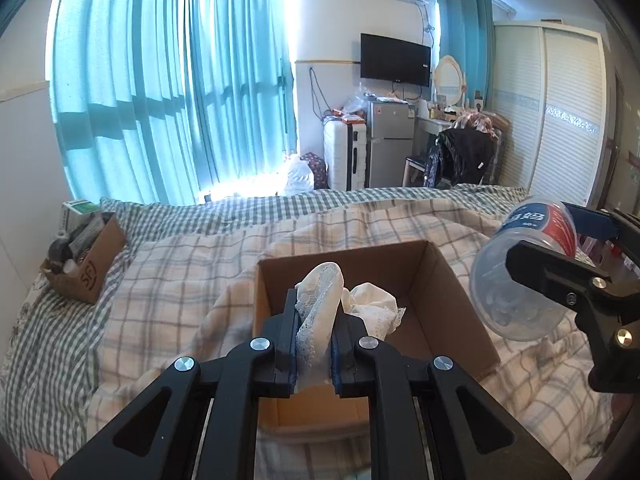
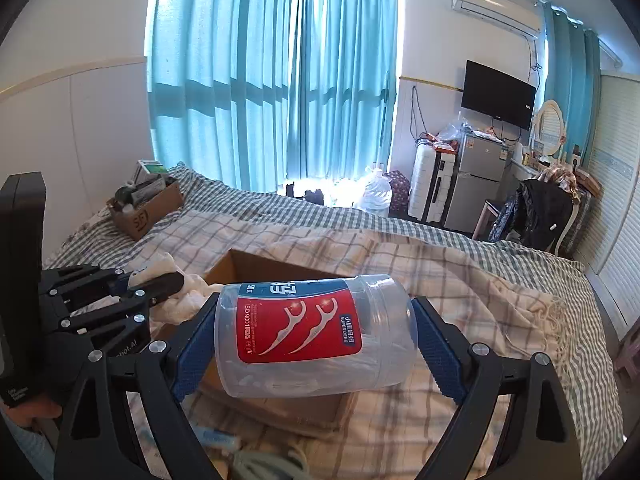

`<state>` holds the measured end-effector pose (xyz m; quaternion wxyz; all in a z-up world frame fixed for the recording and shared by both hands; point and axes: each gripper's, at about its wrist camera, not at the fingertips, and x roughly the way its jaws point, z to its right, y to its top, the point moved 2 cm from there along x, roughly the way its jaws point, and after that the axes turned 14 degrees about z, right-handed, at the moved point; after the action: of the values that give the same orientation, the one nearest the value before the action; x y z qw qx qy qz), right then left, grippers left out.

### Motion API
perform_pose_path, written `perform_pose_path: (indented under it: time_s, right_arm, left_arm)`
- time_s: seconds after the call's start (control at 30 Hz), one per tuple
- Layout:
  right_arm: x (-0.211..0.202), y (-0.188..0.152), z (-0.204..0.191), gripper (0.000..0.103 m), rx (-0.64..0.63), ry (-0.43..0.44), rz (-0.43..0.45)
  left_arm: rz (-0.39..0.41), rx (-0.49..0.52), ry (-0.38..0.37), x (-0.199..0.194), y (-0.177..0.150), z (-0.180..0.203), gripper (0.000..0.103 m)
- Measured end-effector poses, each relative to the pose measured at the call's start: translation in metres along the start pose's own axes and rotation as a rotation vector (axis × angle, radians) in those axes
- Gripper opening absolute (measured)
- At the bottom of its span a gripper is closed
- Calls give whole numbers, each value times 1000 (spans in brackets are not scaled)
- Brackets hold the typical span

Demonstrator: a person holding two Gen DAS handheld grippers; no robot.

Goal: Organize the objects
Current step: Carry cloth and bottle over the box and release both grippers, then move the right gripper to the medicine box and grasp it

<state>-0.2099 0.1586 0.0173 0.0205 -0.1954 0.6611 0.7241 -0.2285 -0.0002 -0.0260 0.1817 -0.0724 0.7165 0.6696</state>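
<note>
My left gripper [image 1: 314,316] is shut on a white lace cloth [image 1: 320,308] and holds it over the open cardboard box [image 1: 460,300] on the bed; part of the cloth hangs into the box. My right gripper [image 2: 316,332] is shut on a clear floss-pick jar [image 2: 308,332] with a red and blue label, held sideways above the box's right side. The jar also shows in the left wrist view [image 1: 520,276], right of the box. The left gripper shows in the right wrist view [image 2: 156,284], with the cloth [image 2: 180,296] trailing from it.
A checked blanket [image 1: 180,280] covers the bed. A second cardboard box [image 1: 86,260] full of items sits at the bed's far left corner. Beyond the bed stand teal curtains [image 1: 180,100], a suitcase, a small fridge [image 1: 390,144], a chair with clothes and a wardrobe [image 1: 560,112].
</note>
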Motion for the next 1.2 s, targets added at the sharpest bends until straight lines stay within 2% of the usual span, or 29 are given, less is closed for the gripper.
perform_pose_path:
  time_s: [0.17,0.33,0.57,0.63,0.67,0.7,0.73,0.77,0.8,0.97,1.2]
  right_arm:
    - [48,-5,9,90,7,-1,-34]
    - [90,-28,12,90,16,5,-86]
    - [101,-46,12,91,26,24,-108]
    - [99,-46,12,91,27,27,-113]
    - [94,-44,13,94,29,14,-98]
    - [89,-42,14,97,32,-6,-78]
    - [83,-38,17,103,39,-23,-63]
    - [76,-35,20,103,45,-32,-54]
    - [69,-31,23,103,50,-36,-48]
    - [30,-17,27,103,29,-67,-41]
    - [-50,-13,30,103,-3,-116,-36]
  left_arm:
    - [-36,-3,-1,42,-13,2,12]
    - [-85,-26,-8,74,-35,0,12]
    - [-106,-49,-45,82,-52,6,16]
    - [-119,-41,-38,80,-53,9,26]
    - [-123,-33,-30,78,-53,11,40]
    - [-123,-26,-15,74,-52,12,63]
    - [-118,-25,-5,71,-51,12,73]
    - [-111,-28,9,65,-50,12,87]
    - [-99,-31,32,58,-48,10,93]
    - [-97,-46,65,24,-38,4,94]
    - [-53,-47,107,-52,-32,3,103]
